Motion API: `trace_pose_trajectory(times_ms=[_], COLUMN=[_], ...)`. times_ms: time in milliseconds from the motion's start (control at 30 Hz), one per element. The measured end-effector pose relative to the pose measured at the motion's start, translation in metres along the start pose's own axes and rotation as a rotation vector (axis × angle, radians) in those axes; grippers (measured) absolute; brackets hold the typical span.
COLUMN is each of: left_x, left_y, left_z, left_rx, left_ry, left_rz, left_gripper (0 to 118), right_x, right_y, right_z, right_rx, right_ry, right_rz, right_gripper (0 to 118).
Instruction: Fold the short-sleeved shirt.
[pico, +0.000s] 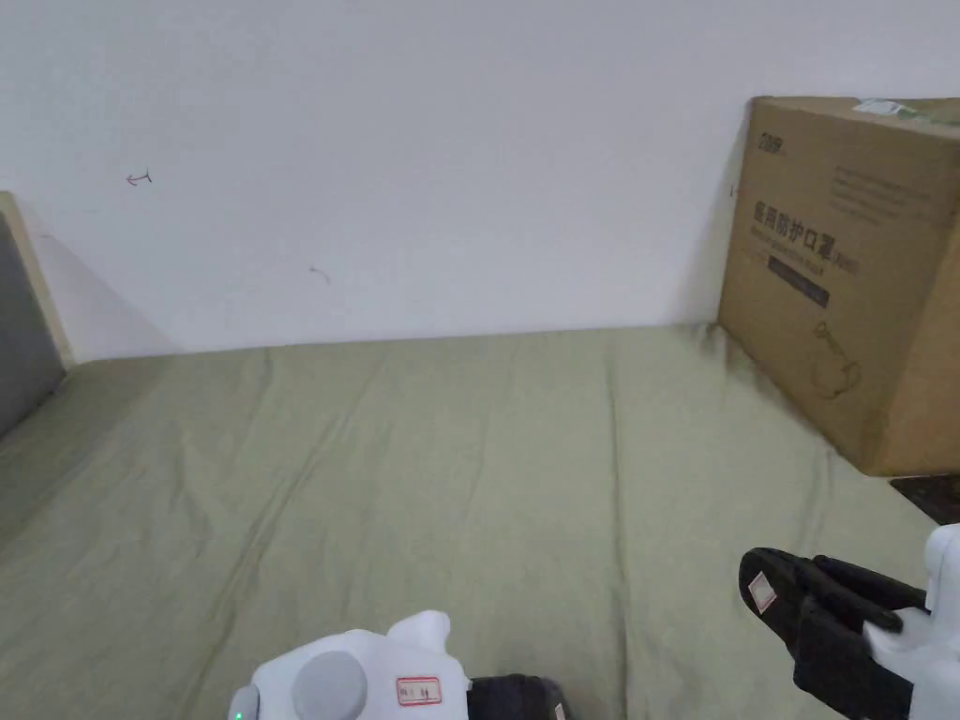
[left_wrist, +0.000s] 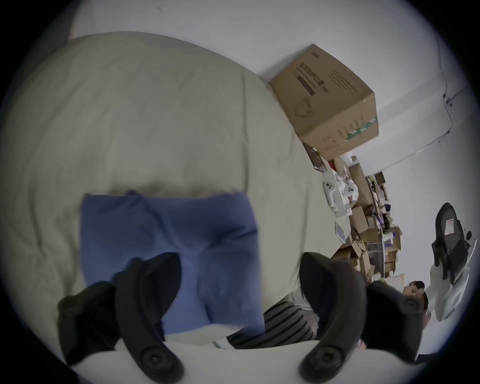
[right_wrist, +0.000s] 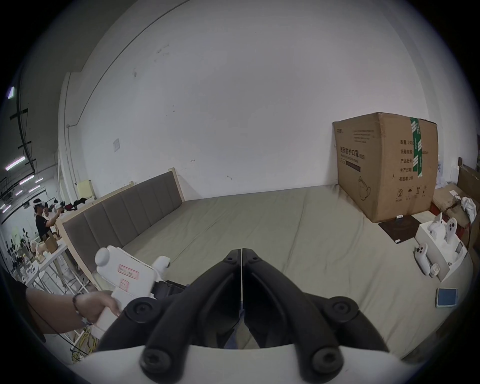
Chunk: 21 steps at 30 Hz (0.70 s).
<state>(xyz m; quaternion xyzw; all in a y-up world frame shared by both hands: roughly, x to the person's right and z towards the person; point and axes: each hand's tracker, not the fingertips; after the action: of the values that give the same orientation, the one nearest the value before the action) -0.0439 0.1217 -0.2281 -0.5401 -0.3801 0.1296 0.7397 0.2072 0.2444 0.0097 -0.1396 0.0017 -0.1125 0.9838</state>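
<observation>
The blue short-sleeved shirt (left_wrist: 168, 249) lies as a compact rectangle on the green-sheeted bed (left_wrist: 145, 124), in the lower middle of the left gripper view, so the folding looks nearly or wholly done. What remains, by my judgement, is a tidy finish: lift straight off the cloth without snagging an edge, and press down any corner that springs up.

The left tongs (left_wrist: 240, 267) stand wide apart with nothing between them; one jaw sits in front of the shirt's near part, the other off its right edge, though the blur hides whether either touches the cloth. In the head view their white body shows at the bottom centre of the frame.

The right tongs (right_wrist: 242, 252) are closed jaw to jaw, tips meeting, and appear empty. They point across the bed towards the wall and the cardboard box (right_wrist: 384, 166) at centre right, held above the sheet. A hand (right_wrist: 96, 306) at lower left grips the left tool's handle.
</observation>
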Motion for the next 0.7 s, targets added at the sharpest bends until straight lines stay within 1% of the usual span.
trace_pose_trajectory(times_ms=[67, 167, 200, 233, 267, 300, 333, 367, 467, 500, 700], left_x=[0.006, 0.008, 0.005, -0.001, -0.006, -0.01, -0.013, -0.015, -0.02, -0.021, -0.005], left_y=[0.001, -0.001, 0.0, 0.001, 0.001, -0.001, -0.003, -0.005, -0.013, -0.012, -0.016], left_z=[0.0, 0.018, 0.027, 0.036, 0.044, 0.052, 0.059, 0.063, 0.06, 0.05, -0.03], left_rx=[0.005, 0.031, 0.046, 0.065, 0.074, 0.08, 0.094, 0.102, 0.111, 0.079, -0.066], left_ry=[-0.005, -0.01, 0.007, 0.049, 0.075, 0.086, 0.091, 0.093, 0.111, 0.098, 0.082], left_rz=[-0.014, -0.023, -0.025, -0.031, -0.036, -0.04, -0.045, -0.046, -0.066, -0.086, -0.145], left_gripper=[98, 98, 98, 95, 86, 64, 19, 0, 0, 0, 0], right_x=[0.005, 0.01, 0.012, 0.014, 0.014, 0.015, 0.015, 0.016, 0.017, 0.018, 0.025], right_y=[-0.002, -0.005, -0.006, -0.007, -0.008, -0.01, -0.011, -0.012, -0.017, -0.018, -0.026], right_z=[0.0, -0.004, -0.006, -0.009, -0.01, -0.012, -0.013, -0.014, -0.016, -0.017, -0.021], right_rx=[0.001, -0.002, -0.004, -0.008, -0.01, -0.011, -0.012, -0.011, -0.014, -0.018, -0.038], right_ry=[-0.002, -0.006, -0.006, -0.003, 0.0, 0.002, 0.006, 0.008, 0.009, 0.011, 0.003], right_rz=[-0.012, -0.024, -0.029, -0.036, -0.041, -0.045, -0.047, -0.048, -0.051, -0.055, -0.079], right_gripper=[0, 0, 0, 0, 0, 0, 0, 0, 0, 0, 0])
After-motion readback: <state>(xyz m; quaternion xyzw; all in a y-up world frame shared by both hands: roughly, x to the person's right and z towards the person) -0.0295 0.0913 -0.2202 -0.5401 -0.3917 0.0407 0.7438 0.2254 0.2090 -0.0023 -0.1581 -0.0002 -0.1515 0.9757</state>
